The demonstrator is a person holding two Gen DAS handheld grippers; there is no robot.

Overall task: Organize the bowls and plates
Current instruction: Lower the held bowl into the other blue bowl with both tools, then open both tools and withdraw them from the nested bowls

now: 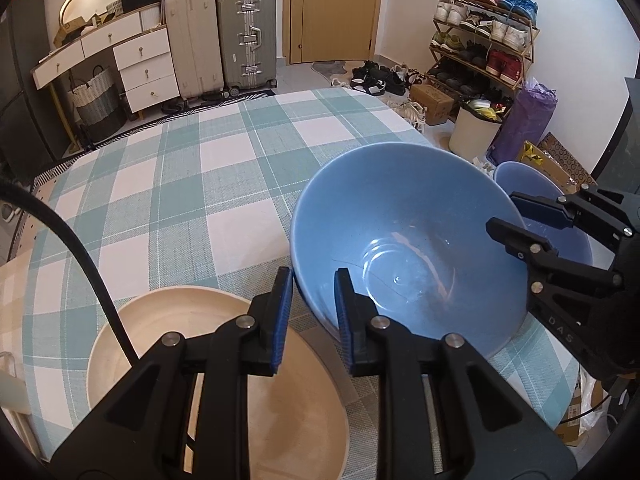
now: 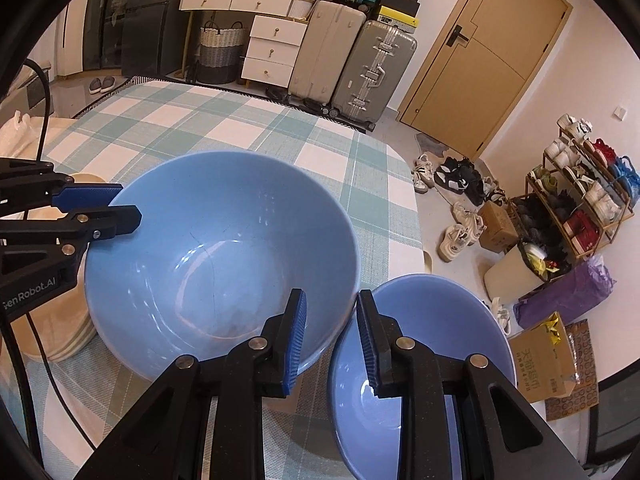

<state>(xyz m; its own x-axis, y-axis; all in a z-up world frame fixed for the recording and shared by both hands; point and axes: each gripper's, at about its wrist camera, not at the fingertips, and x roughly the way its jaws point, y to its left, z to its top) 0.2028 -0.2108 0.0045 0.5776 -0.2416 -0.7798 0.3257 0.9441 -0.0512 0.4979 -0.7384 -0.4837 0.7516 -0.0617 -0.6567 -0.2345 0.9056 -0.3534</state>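
Note:
A large blue bowl sits over the checked tablecloth. My left gripper is shut on its left rim, one finger inside the bowl and one outside. My right gripper is shut on the opposite rim in the same way, its outer finger hanging over a small blue bowl that stands beside the large one near the table's right edge. A stack of beige plates lies to the left, partly under the large bowl's edge.
A black cable runs across the plates. The table's right edge drops to a floor with shoes, cardboard boxes and a shoe rack. Suitcases, white drawers and a door stand beyond the far edge.

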